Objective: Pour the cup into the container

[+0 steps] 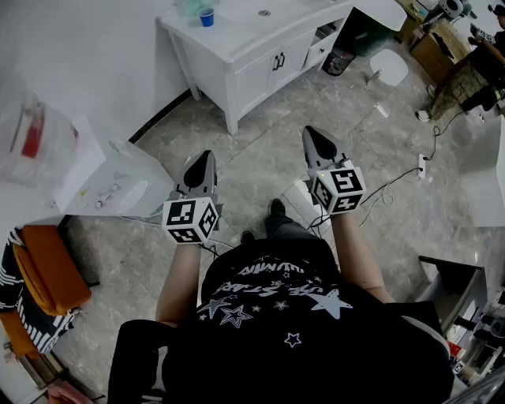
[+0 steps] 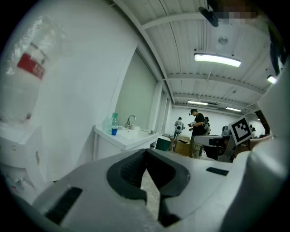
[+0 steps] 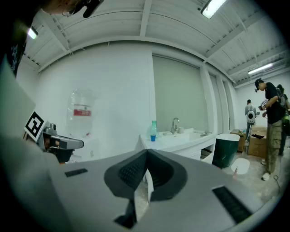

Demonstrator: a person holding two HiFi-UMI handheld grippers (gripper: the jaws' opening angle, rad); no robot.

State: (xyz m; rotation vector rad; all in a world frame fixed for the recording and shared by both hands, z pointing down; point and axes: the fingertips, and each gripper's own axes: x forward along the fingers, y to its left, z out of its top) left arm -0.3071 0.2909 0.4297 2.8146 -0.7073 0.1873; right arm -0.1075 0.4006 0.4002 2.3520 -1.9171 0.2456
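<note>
1. Left gripper (image 1: 206, 155): jaws together at the tips, nothing between them; held out over the grey floor (image 1: 260, 170), aimed toward the bench (image 1: 252, 43).
2. Right gripper (image 1: 310, 132): jaws closed tip to tip, empty; held alongside the left gripper, apart from it.
3. Blue cup (image 1: 207, 17): upright on the white bench, at the end nearest the wall, well apart from both grippers (neither touches it).
4. Green translucent container (image 3: 154, 126) (bottle-shaped): upright just behind the cup; contents cannot be made out.
5. Tap (image 3: 175, 123): on the bench top, right of the cup in both gripper views, at a sink basin.
6. Water dispenser (image 1: 102, 185): white, against the wall left of the bench, carrying 1 clear upturned bottle (image 1: 30, 134) with a red label.
7. Orange chair (image 1: 47, 264): at the head view's lower left.
8. Dark green bin (image 3: 224, 152): on the floor beyond the bench's far end.
9. Person in black top (image 3: 272, 127): standing in the background.
</note>
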